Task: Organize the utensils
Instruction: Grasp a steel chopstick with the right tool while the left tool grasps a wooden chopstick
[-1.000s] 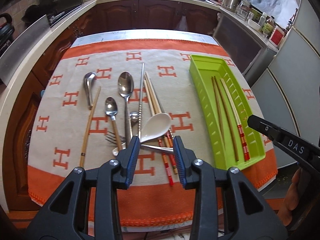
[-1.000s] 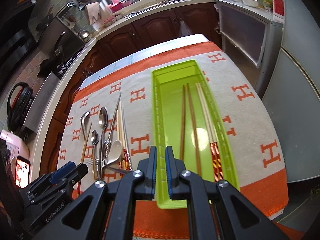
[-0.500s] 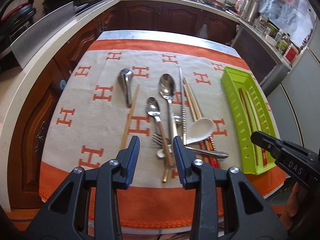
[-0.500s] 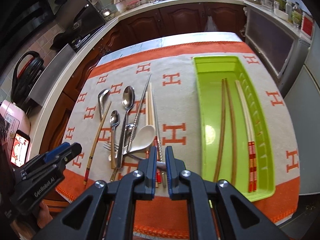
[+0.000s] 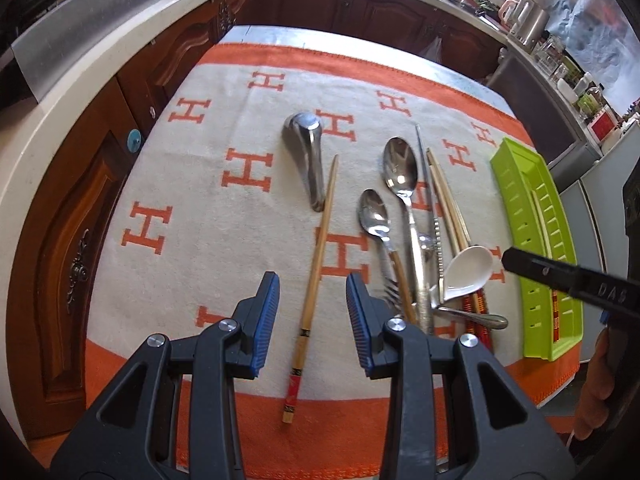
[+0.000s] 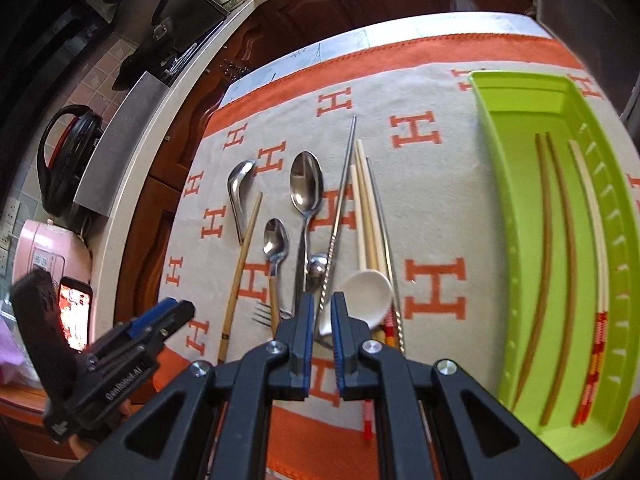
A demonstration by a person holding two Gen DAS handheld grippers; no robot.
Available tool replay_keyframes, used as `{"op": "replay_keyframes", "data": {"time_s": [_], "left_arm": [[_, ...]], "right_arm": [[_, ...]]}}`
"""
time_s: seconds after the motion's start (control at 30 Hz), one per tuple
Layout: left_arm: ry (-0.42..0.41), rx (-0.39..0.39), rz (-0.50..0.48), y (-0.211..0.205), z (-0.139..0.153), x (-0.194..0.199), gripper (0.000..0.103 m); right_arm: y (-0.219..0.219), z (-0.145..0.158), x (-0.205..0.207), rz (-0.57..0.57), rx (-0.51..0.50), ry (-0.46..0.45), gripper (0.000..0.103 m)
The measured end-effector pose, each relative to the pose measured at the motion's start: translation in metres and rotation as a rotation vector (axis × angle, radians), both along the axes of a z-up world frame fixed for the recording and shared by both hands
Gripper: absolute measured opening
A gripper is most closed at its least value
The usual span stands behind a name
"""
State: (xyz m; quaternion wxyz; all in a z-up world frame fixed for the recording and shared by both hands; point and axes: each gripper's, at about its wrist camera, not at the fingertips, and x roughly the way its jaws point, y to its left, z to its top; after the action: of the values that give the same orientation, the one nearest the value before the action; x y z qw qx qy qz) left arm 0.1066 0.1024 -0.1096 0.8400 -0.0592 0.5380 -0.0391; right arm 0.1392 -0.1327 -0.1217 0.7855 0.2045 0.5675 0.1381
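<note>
- set on a table draped with a cream cloth (image 5: 224, 240) patterned in orange h marks, with an orange border along its edges.
- ringed by dark wooden cabinets (image 5: 384, 4) under a pale countertop (image 5: 72, 92); kettle (image 5: 530, 24) and jars on the far right counter, a black pan-like thing (image 6: 68, 156) and a pink appliance (image 6: 52, 256) on the left.
- loose on the cloth: a steel soup spoon (image 5: 306, 156), a lone bamboo chopstick (image 5: 316, 256) just beside it, then a heap of two steel spoons (image 5: 400, 172), a fork, a white ceramic spoon (image 5: 466, 270) and more chopsticks.
- at the cloth's right edge, a green tray (image 6: 624, 280) holding two brown chopsticks (image 6: 554, 264) and a white pair with red ends.
- left gripper (image 5: 312, 316) spread, empty, hanging over the lone bamboo chopstick, which shows between the blue pads.
- right gripper (image 6: 320, 328) nearly pressed together, only a narrow gap, gripping nothing, above the heap's near end.
</note>
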Motion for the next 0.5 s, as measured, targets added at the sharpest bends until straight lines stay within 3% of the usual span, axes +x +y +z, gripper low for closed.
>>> {"op": "replay_keyframes", "data": {"time_s": [0.27, 0.37, 0.5], "left_arm": [[0.087, 0.007, -0.050, -0.003, -0.034, 0.014, 0.031], [0.108, 0.018, -0.069, -0.007, -0.043, 0.014, 0.032], [0.115, 0.029, -0.075, -0.009, -0.049, 0.014, 0.040]], "right_arm": [[0.012, -0.023, 0.043, 0.000, 0.004, 0.078, 0.009], [0.015, -0.035, 0.054, -0.010, -0.015, 0.101, 0.020], [0.016, -0.046, 0.064, -0.018, -0.030, 0.117, 0.021]]}}
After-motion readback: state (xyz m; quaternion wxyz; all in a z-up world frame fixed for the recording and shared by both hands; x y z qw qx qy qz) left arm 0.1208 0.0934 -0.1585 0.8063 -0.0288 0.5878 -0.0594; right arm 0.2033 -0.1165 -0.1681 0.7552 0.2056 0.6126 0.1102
